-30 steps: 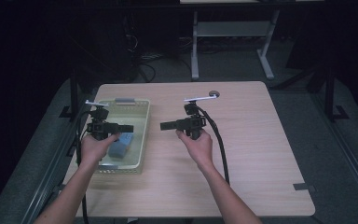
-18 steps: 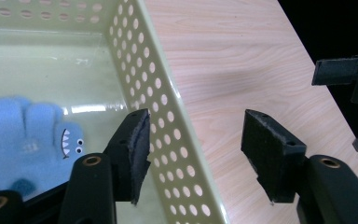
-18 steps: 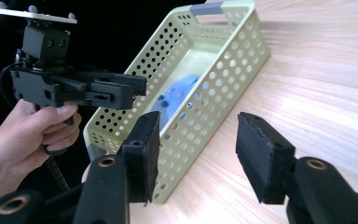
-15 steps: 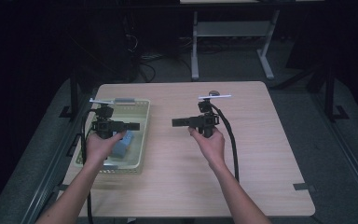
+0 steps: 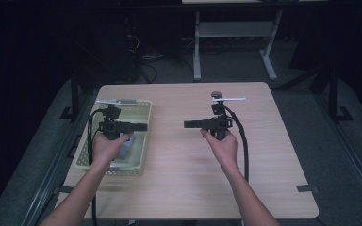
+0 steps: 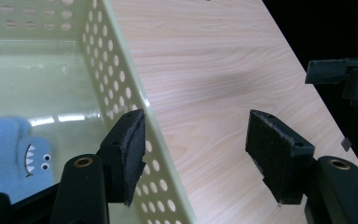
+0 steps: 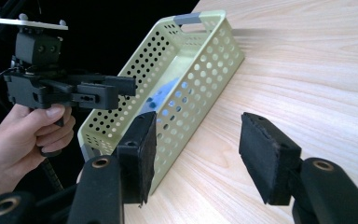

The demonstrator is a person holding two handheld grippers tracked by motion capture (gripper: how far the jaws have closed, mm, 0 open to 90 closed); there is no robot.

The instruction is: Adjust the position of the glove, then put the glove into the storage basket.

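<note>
A pale green perforated basket (image 5: 143, 155) stands on the left of the wooden table (image 5: 264, 155), and a blue shark-face glove (image 6: 10, 148) lies in it. My left gripper (image 5: 143, 126) hovers over the basket's right wall (image 6: 121, 88), pointing right. Its jaws stand apart, have just been opening, and hold nothing (image 6: 196, 116). My right gripper (image 5: 187, 124) hangs over the table's middle and points left at the basket (image 7: 200, 60). Its jaws have also been opening, and only bare wood shows between them (image 7: 198, 116). The two grippers face each other (image 7: 128, 88).
A dark round grommet (image 5: 215, 94) sits at the table's far edge. A strip of grey tape (image 5: 307, 189) lies near the front right corner. Black cables (image 5: 243, 146) trail back from both grippers. A metal table frame (image 5: 233, 33) stands beyond.
My right gripper has moved to the right, away from the basket. The left gripper has stayed over the basket.
</note>
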